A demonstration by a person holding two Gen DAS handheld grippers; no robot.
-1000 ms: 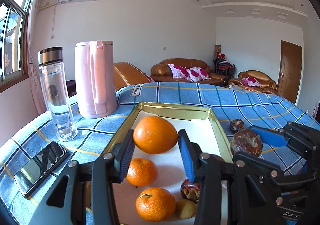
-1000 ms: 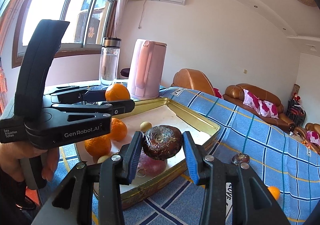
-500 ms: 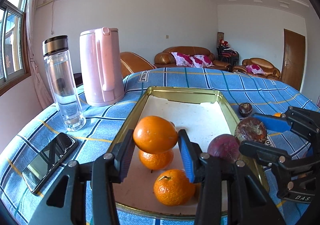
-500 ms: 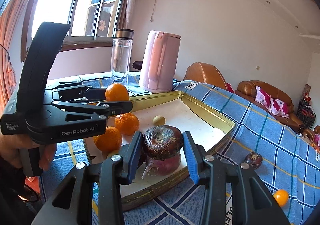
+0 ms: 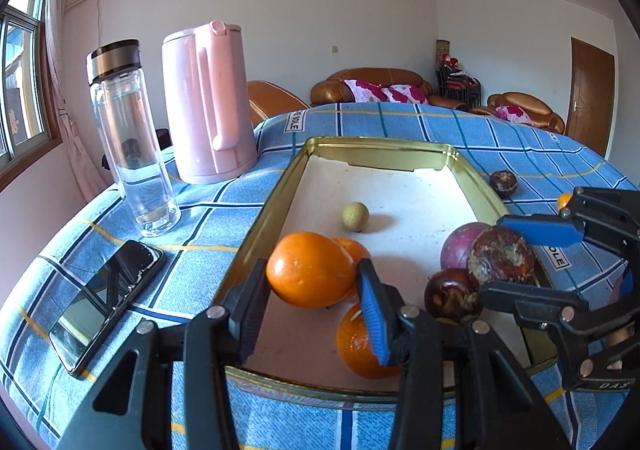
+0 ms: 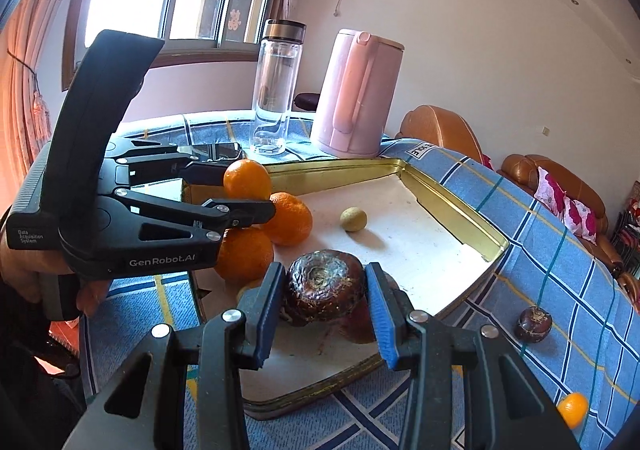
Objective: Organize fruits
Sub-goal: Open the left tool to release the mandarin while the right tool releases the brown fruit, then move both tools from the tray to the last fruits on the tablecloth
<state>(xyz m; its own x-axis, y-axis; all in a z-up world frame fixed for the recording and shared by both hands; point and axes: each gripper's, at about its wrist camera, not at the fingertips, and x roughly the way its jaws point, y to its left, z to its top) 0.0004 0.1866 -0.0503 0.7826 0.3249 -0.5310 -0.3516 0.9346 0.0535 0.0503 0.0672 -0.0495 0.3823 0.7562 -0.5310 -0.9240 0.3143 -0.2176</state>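
Note:
My left gripper [image 5: 312, 290] is shut on a big orange [image 5: 310, 270], held low over the near left end of the gold tin tray [image 5: 472, 178]. The right gripper [image 6: 324, 302] is shut on a dark brown wrinkled fruit [image 6: 324, 286] above the tray's near right corner. In the left wrist view the right gripper [image 5: 516, 260] comes in from the right with that fruit [image 5: 502, 258]. In the tray lie two oranges [image 5: 362, 346], a purple fruit [image 5: 456, 250], a dark fruit [image 5: 452, 296] and a small greenish fruit [image 5: 355, 216].
A pink kettle [image 5: 208, 106], a glass bottle [image 5: 132, 138] and a phone [image 5: 108, 298] stand left of the tray on the blue checked cloth. A dark fruit [image 6: 534, 324] and a small orange [image 6: 572, 408] lie on the cloth right of the tray. A hand [image 6: 24, 270] holds the left gripper.
Both grippers have drawn back toward the tray's near end and sunk a little, each still carrying its fruit. The views now look further down into the tray.

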